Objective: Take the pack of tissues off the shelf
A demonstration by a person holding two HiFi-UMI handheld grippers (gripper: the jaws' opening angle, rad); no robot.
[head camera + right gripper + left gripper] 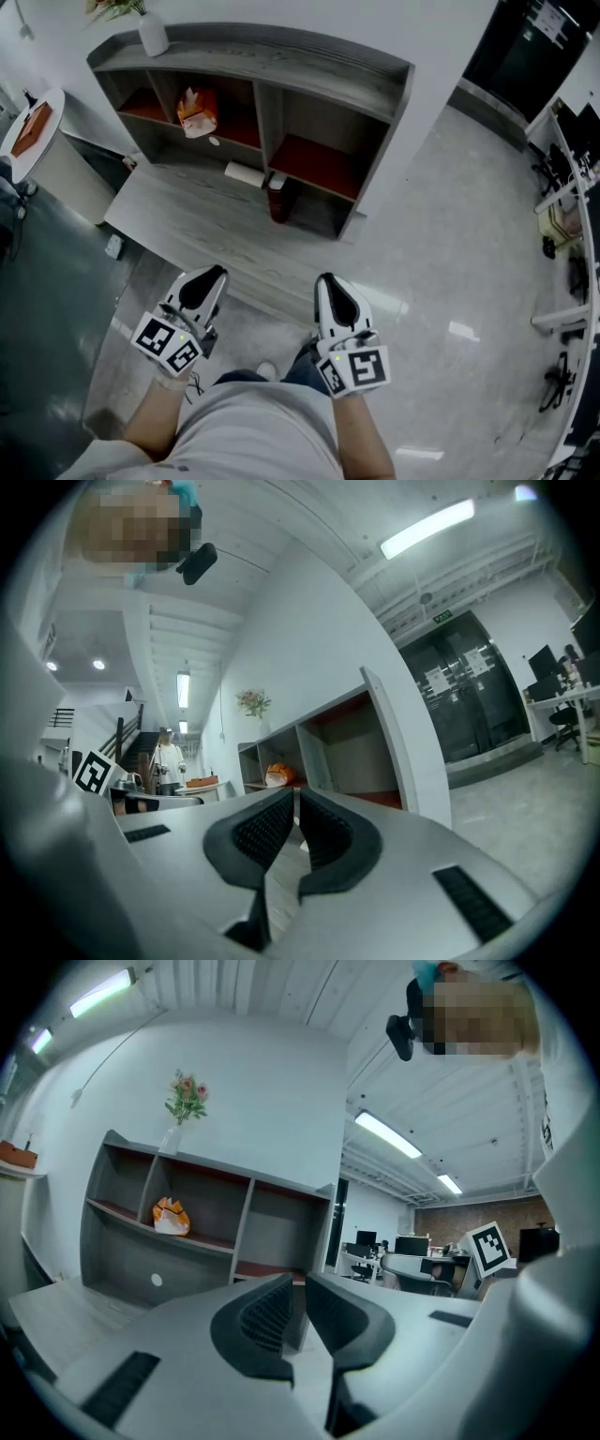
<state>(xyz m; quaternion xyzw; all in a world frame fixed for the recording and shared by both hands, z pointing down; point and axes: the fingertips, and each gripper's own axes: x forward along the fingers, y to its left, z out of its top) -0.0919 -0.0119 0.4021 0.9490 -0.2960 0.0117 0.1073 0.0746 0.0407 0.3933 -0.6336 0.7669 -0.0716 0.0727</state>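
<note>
Head view: grey shelf (375, 80) standing at the back of a grey desk (178, 225), compartments lined red. Pack of tissues (197, 111), orange and white, upright in the second compartment from the left, upper row. White vase (153, 36) with flowers on the top board, left end. White roll (246, 173) lying on the desk at the shelf's foot, dark red bottle (278, 197) just beside it. Round table (33, 127) off to the left. Left gripper (208, 281) and right gripper (330, 286) held low over the desk's near edge, side by side, well apart from the shelf, each with a marker cube (167, 342) at the rear. Left gripper view: left gripper (298, 1283) with jaws drawn together, only a thin slit, nothing between. Shelf (244, 1185) ahead and to the left, pack of tissues (171, 1216) on its upper board, flowers (186, 1096) on top. Right gripper view: right gripper (294, 803) with jaws likewise together, nothing held. Shelf (375, 705) seen end-on, pack of tissues (278, 774) small and far just above the jaw tips, untouched. Person (169, 757) standing far back on the left.
</note>
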